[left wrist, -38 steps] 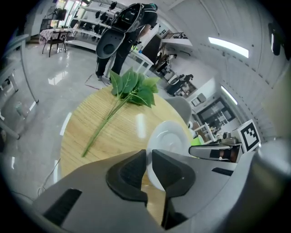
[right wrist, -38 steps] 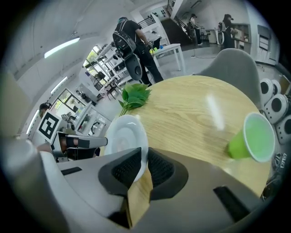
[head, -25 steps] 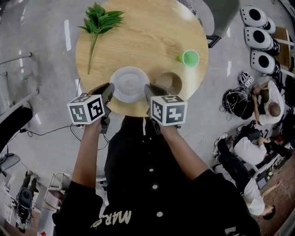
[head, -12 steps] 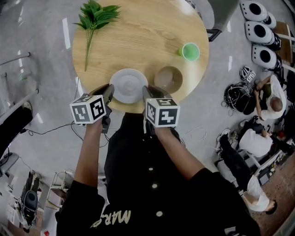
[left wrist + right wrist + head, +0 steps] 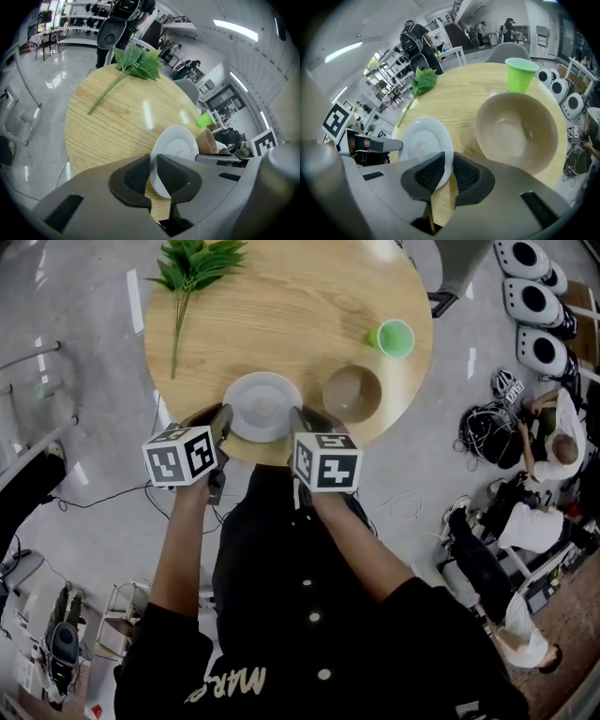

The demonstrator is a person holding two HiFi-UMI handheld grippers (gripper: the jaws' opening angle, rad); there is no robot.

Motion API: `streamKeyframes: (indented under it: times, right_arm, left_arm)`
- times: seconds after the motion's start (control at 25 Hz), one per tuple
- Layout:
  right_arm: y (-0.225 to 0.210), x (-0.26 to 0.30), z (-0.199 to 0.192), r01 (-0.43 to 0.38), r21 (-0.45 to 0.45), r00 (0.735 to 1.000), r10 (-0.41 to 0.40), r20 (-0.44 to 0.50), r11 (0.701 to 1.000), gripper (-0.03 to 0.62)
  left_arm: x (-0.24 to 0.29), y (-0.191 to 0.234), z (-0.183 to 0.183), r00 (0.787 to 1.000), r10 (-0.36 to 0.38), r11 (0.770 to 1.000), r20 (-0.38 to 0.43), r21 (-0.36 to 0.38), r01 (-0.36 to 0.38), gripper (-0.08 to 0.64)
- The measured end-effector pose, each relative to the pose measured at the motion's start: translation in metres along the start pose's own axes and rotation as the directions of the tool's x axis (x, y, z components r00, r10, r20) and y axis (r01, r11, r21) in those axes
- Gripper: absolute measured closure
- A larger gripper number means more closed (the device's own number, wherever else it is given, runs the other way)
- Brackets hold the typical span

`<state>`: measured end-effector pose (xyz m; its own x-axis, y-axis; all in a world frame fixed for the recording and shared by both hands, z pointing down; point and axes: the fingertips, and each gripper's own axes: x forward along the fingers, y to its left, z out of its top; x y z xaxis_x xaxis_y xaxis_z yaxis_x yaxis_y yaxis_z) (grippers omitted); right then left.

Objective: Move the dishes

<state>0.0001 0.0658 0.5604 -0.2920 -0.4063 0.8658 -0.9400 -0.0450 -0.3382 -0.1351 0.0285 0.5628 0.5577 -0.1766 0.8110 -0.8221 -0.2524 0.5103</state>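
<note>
A white plate [image 5: 262, 407] sits over the near edge of the round wooden table [image 5: 300, 306]. My left gripper [image 5: 222, 420] is shut on the plate's left rim and my right gripper [image 5: 297, 420] on its right rim. In the left gripper view the plate [image 5: 177, 147] has its rim pinched between the dark pads of the left gripper [image 5: 152, 161]. In the right gripper view the plate [image 5: 423, 140] likewise runs into the narrow gap of the right gripper [image 5: 449, 161]. I cannot tell whether the plate rests on the wood or hangs just above it.
A beige bowl [image 5: 352, 394] stands just right of the plate, a green cup [image 5: 394, 337] behind it. A leafy green sprig [image 5: 192, 268] lies at the table's far left. People, chairs and equipment [image 5: 530, 310] fill the floor to the right.
Both grippers have sunk a little with the plate held between them. The plate now looks smaller and sits slightly farther from the bowl.
</note>
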Motion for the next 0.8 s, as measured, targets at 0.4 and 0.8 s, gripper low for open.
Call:
streamKeyframes:
  times: [0.4,0.8]
  right_arm:
    - [-0.005,0.009,-0.003,0.013,0.002,1.0,-0.013,0.01,1.0,0.531]
    - [-0.004,0.01,-0.003,0.032,-0.038,0.999,-0.032,0.019,0.999,0.491]
  left_arm:
    - [0.008,0.004,0.001,1.0,0.03,0.999,0.009,0.011,-0.03,0.505]
    - [0.012,0.001,-0.001,0.999,0.025,0.999,0.019,0.029,-0.026,0.461]
